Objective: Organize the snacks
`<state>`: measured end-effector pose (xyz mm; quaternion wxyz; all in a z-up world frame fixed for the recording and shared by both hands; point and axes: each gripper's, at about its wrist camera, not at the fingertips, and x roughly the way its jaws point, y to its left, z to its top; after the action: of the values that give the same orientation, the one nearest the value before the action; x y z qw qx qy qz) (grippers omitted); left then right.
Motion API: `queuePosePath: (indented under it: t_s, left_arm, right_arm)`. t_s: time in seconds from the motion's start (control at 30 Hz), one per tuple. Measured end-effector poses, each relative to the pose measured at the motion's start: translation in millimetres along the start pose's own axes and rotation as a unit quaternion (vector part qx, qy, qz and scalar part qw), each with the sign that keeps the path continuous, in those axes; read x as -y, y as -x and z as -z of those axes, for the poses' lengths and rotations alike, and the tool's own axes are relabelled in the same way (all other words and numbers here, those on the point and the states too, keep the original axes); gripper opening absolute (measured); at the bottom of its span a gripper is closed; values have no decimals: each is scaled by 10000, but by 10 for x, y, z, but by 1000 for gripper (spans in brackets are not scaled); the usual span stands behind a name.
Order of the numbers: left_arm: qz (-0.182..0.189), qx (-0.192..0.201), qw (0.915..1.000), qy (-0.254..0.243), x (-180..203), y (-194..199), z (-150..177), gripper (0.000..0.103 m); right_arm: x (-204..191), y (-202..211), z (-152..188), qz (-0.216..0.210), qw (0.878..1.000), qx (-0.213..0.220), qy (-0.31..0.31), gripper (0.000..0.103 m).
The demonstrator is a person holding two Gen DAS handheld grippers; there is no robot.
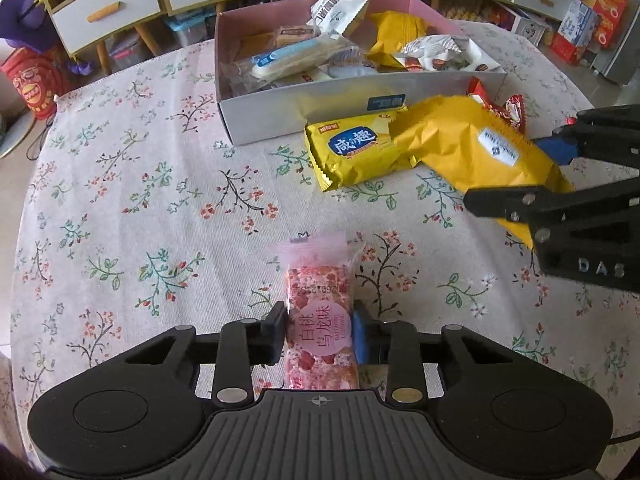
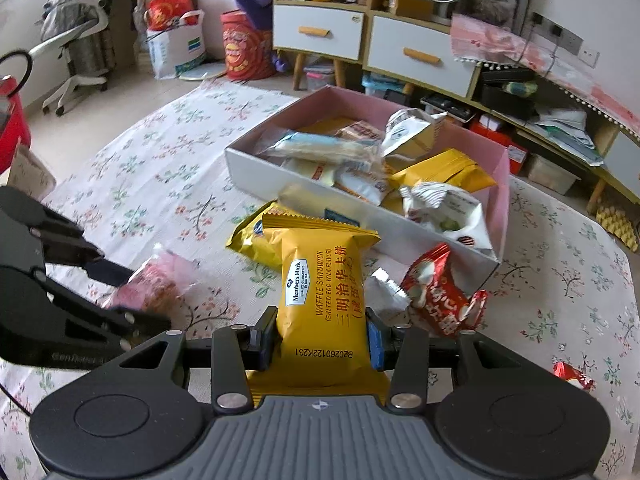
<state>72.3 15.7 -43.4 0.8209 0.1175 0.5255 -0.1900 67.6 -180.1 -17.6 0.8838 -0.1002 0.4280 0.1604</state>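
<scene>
My left gripper has its fingers pressed on both sides of a pink, clear-ended plastic snack bar packet, which lies on the floral tabletop at the lower centre of the left wrist view. In the right wrist view the same packet shows blurred at the left edge.

My right gripper has its fingers clamped on a yellow foil waffle sandwich packet, lower centre of that view; from the left wrist camera it sits at the right edge, tilted toward the box.

Just beyond it, a second yellow plastic biscuit bag with a blue label lies flat on the cloth, touching the near wall of the shallow white cardboard box with a pink inside. That bag sits between my held waffle packet and the box. A red foil snack packet lies just right of my right fingers, beside the box's corner, with a crumpled silvery wrapper next to it.

The box, upper centre in both views, is crowded with white, pale blue and yellow wrappers piled over one another. Behind the tabletop stand white-drawered wooden cabinets.
</scene>
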Motion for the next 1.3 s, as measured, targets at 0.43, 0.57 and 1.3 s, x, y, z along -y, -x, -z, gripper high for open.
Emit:
queuePosePath:
  t_s: [0.43,0.57,1.3]
  left_arm:
    - [-111,388,9992,34,-51,128,-44,29]
    - [-110,633,9979,60,-33,230,-119,29]
    - [-536,2162,9741,393,-142,180,-1135,29]
  right_arm:
    - [-30,7,18,31,9999,-51,162,21]
    - [-17,39,-8,45,9999,15,142,21]
    - [675,-6,-543,172,9917,650,-1097,21]
